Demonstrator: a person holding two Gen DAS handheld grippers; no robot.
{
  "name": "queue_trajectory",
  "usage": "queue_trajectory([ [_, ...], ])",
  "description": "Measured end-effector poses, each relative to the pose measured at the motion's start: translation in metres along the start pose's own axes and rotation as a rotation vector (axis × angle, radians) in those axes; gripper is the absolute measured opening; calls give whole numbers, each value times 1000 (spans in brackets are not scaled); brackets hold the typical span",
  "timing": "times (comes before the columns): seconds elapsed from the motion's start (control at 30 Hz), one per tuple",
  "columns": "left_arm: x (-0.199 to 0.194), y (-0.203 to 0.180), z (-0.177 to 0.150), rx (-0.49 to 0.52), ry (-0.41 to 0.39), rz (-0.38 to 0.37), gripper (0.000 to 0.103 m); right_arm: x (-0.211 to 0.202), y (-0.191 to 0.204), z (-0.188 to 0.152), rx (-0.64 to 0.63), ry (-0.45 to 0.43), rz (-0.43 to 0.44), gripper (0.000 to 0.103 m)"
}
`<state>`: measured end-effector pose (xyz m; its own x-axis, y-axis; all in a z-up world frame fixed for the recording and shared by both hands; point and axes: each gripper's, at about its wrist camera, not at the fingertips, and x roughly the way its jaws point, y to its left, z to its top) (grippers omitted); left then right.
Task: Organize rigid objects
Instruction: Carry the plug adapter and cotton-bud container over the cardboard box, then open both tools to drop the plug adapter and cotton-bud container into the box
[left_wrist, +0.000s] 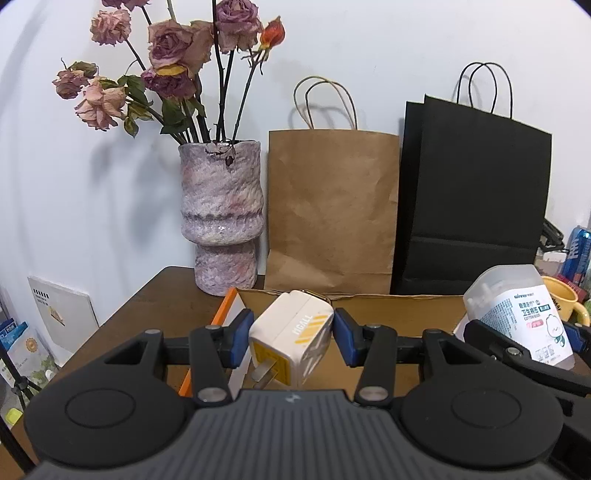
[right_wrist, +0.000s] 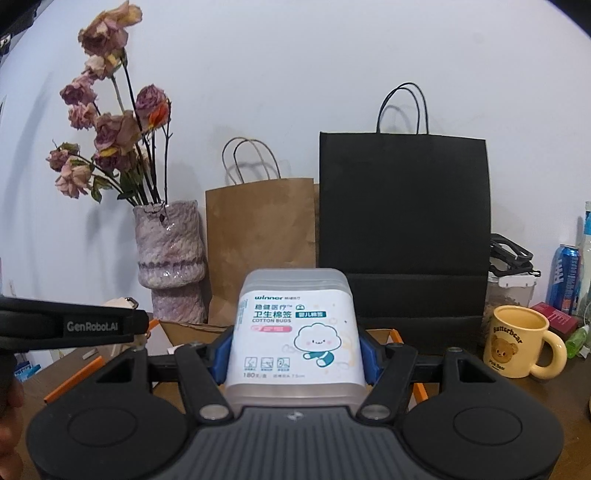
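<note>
Against the white wall, at the back edge of the brown bench, stand a vase of dried roses, a brown paper bag and a black paper bag. Above a cardboard box, the left gripper clamps a white and yellow charger. Beside it, the right gripper grips a cotton bud box. A yellow mug sits toward the bench's right edge.

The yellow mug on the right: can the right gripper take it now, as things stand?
Probably not yet. The right gripper is shut on the cotton buds box, so its jaws are full. The path to the yellow mug looks free, but the box must first be put down.
</note>
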<state>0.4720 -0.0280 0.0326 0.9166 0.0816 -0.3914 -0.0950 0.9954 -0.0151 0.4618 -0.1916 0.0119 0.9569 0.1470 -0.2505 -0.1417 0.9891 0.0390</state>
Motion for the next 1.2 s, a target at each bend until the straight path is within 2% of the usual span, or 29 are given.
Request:
queue_trajectory([
  [0.33,25,3,-3,26,27,21,48,26,3,-2,-37,39,9,64],
  [0.6,30,4,-6,32,37,36,49,32,3,-4,-51,72,4,64],
  [0.67,28,3,-5,42,16,54,66,35,2,-6,-49,100,-5,64],
  [0.7,25,3,-5,43,3,63,86,37,1,-7,-47,115,-13,67],
  [0.73,23,3,-5,46,-14,73,97,38,0,-8,-44,123,-21,81],
  [0.8,20,1,-4,60,-37,97,100,37,-2,-10,-38,118,-49,103],
  [0.83,20,0,-3,62,-39,99,103,36,-4,-11,-36,111,-60,103],
  [1.2,19,2,-2,51,-39,96,103,35,-6,-11,-30,118,-64,103],
])
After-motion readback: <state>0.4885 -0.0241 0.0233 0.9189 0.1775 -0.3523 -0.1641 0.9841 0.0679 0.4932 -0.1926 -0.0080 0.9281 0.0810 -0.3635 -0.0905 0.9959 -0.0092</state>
